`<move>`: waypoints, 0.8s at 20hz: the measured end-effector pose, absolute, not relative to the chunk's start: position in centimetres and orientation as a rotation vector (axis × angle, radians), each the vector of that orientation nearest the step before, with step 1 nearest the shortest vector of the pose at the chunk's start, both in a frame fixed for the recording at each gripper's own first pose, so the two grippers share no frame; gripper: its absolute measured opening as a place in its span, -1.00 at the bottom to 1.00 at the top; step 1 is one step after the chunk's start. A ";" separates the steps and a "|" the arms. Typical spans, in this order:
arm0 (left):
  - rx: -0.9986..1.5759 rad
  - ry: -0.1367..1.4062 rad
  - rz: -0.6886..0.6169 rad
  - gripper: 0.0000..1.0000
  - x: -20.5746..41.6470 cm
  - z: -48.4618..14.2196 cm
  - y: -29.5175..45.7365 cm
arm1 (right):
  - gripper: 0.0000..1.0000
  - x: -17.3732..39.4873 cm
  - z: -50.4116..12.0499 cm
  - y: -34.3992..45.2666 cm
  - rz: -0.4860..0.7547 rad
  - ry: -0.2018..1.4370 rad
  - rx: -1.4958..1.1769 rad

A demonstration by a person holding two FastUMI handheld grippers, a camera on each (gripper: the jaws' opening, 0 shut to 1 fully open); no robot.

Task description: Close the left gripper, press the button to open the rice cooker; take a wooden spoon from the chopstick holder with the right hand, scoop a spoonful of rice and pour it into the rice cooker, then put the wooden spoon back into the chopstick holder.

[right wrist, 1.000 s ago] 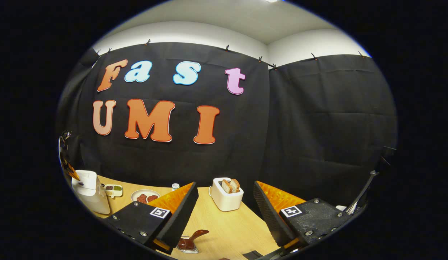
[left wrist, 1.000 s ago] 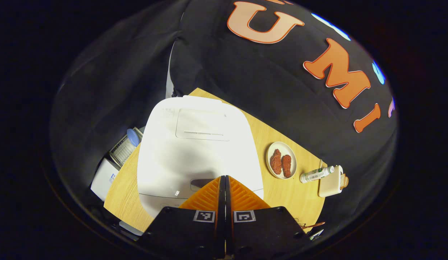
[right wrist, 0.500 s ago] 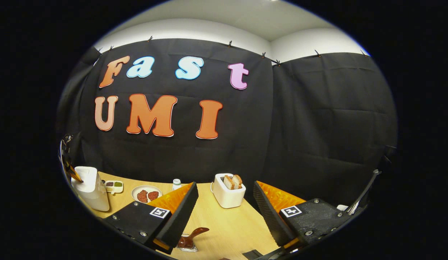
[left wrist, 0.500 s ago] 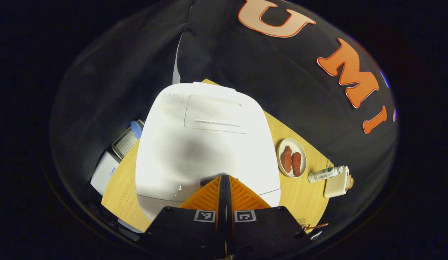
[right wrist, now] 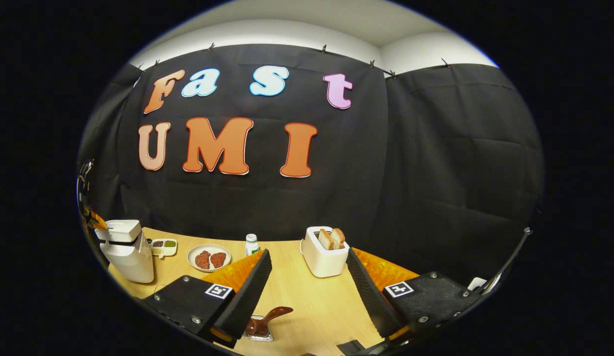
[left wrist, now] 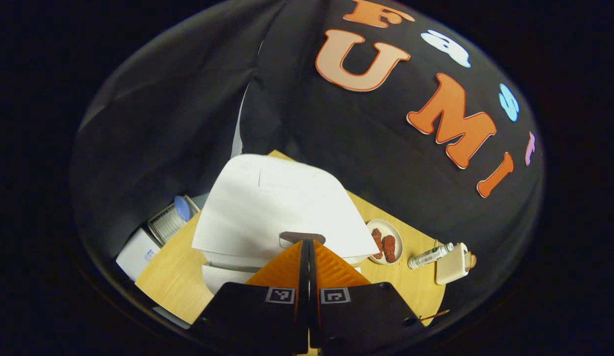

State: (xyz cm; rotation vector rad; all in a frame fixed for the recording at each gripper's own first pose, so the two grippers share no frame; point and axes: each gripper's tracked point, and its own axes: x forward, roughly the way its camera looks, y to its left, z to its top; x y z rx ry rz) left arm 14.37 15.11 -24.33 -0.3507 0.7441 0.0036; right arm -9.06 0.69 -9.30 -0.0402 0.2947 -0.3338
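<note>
The clenched left hand-held gripper (left wrist: 307, 243) hides the rice cooker's (left wrist: 282, 207) front below its raised lid.

No readable text on any object; labels too small.

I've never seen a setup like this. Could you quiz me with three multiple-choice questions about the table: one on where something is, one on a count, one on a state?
1. Where is the dark wooden spoon?
A) in the small clear holder on the table
B) inside the toaster
C) on the floor

2. How many reddish meat pieces lie on the round white plate?
A) one
B) two
C) four

3. How does the lid of the white rice cooker stand?
A) flat shut
B) lifted ajar
C) taken off

Answers: 1 A, its bowl end sits in the holder; 2 B, two lie side by side; 3 B, a gap shows under the lid's front edge.
</note>
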 end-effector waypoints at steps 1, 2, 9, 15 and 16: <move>-0.316 0.721 0.005 -0.89 14.2 -23.4 15.1 | 0.93 -8.9 -9.8 0.7 -0.329 0.299 -0.037; -0.284 0.696 0.005 -0.89 14.2 -22.5 14.9 | 0.93 -8.6 -10.2 0.7 -0.326 0.300 -0.038; -0.033 0.431 -0.030 -0.90 12.7 -15.3 12.7 | 0.93 -7.6 -15.1 1.6 -0.257 0.386 0.025; 0.105 0.324 -0.066 -0.80 11.1 -11.7 9.9 | 0.93 -7.0 -19.1 2.4 -0.206 0.462 0.082; 0.126 0.315 -0.069 -0.43 10.3 -11.4 9.8 | 0.93 -6.9 -19.9 2.6 -0.197 0.475 0.096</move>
